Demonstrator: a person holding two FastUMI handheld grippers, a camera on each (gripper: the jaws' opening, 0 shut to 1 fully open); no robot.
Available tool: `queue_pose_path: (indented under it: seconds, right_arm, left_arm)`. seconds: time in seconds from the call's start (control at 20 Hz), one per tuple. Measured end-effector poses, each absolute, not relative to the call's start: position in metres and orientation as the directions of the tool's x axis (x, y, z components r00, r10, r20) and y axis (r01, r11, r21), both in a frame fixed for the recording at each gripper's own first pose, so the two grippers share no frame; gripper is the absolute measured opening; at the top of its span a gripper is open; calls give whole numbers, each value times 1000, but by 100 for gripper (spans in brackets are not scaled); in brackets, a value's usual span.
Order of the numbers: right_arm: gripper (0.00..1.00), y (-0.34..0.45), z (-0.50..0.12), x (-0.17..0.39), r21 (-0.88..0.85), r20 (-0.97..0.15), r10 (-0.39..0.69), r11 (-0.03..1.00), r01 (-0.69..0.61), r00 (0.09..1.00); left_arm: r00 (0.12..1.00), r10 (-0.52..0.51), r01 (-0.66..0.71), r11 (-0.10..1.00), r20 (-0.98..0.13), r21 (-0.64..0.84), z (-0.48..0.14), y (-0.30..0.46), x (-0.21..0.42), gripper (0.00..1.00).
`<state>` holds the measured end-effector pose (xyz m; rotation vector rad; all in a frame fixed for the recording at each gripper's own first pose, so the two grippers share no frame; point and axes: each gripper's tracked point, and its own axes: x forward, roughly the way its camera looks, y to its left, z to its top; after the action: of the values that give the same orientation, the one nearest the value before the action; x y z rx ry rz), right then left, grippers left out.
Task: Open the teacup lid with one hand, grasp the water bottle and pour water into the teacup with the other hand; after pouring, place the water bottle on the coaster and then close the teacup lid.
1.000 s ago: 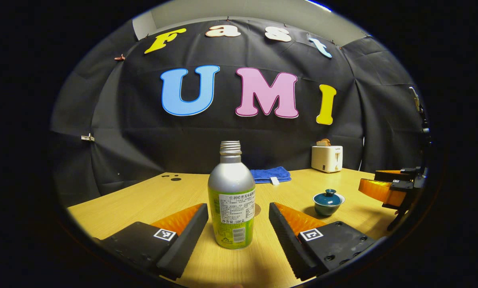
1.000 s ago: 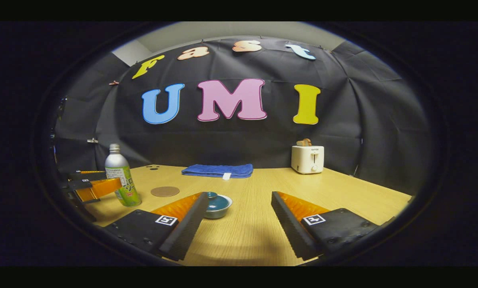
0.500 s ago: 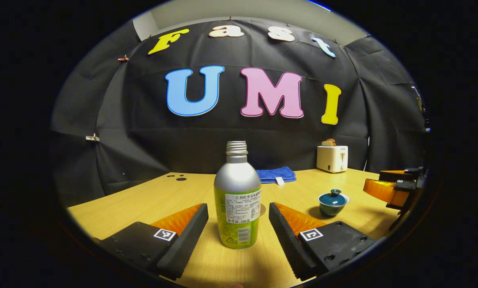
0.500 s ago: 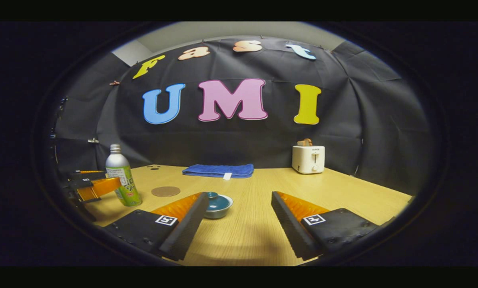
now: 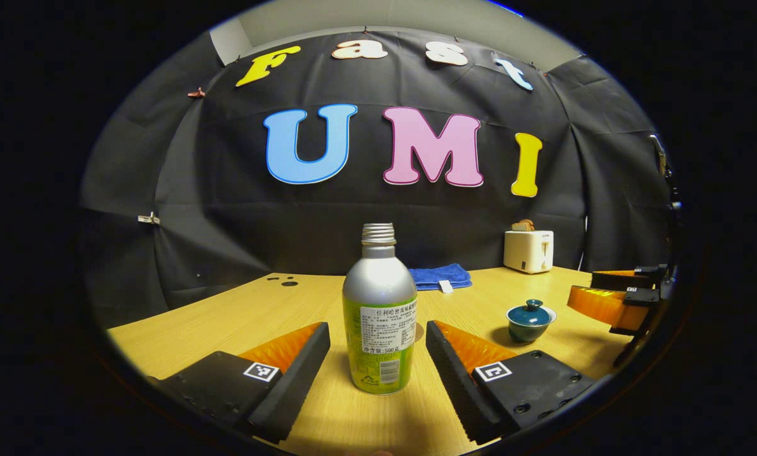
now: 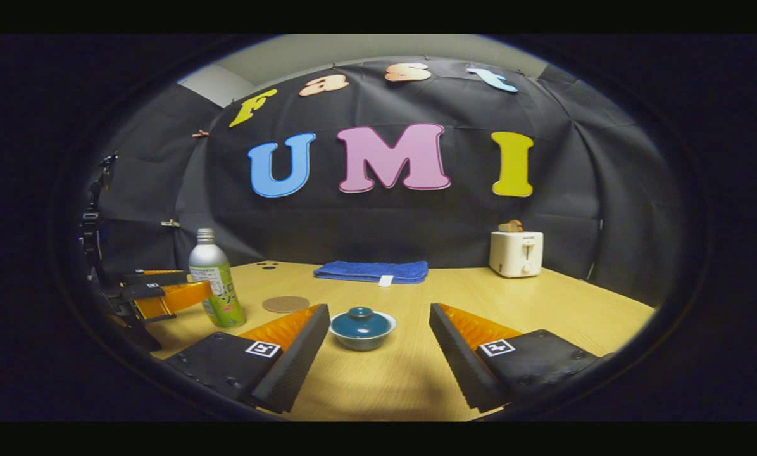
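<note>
Left gripper view: the left claw (image 5: pixel 377 354) is standing wide with the bottle (image 5: pixel 380 316) upright between its fingers, touching neither — it should be easing forward until the pads flank the label, then squeezing level so the open neck is not tipping. The right claw (image 6: pixel 378 345) is gaping wide too, the teacup (image 6: pixel 362 329) just ahead of it on the surface (image 6: pixel 543 297), lid (image 6: pixel 360 316) on — aim for the knob. The coaster (image 6: pixel 285 304) is lying beside the bottle.
</note>
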<state>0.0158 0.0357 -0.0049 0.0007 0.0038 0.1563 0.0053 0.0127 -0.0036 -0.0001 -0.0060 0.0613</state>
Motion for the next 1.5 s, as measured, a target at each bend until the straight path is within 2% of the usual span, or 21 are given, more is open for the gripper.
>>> queue_pose_path:
  seconds: [0.3,0.9,1.0,1.05,1.2,1.3,1.5]
  right_arm:
    - [98,42,-3,50,-3,-15,137,991,-137,991]
    - [98,56,-24,93,-25,-123,121,992,-125,985]
    - [91,48,-28,98,-12,-141,96,995,-99,985]
    - [84,47,-31,99,-2,-154,92,996,-93,984]
    - [81,49,-36,100,-3,-200,90,996,-92,976]
    - [74,52,-39,101,-29,-217,94,994,-102,972]
    - [68,55,-43,99,-73,-244,85,992,-106,966]
  left_arm:
    - [994,110,-110,994,5,-4,-6,42,1,97]
    - [995,98,-98,995,6,17,-5,45,0,97]
    - [995,96,-96,995,6,19,-4,45,0,97]
    - [995,95,-95,995,6,19,-6,44,0,96]
    - [996,90,-90,996,6,18,-5,44,0,96]
    - [996,89,-89,996,7,17,-5,43,1,96]
    - [996,89,-89,996,7,14,-5,44,1,96]
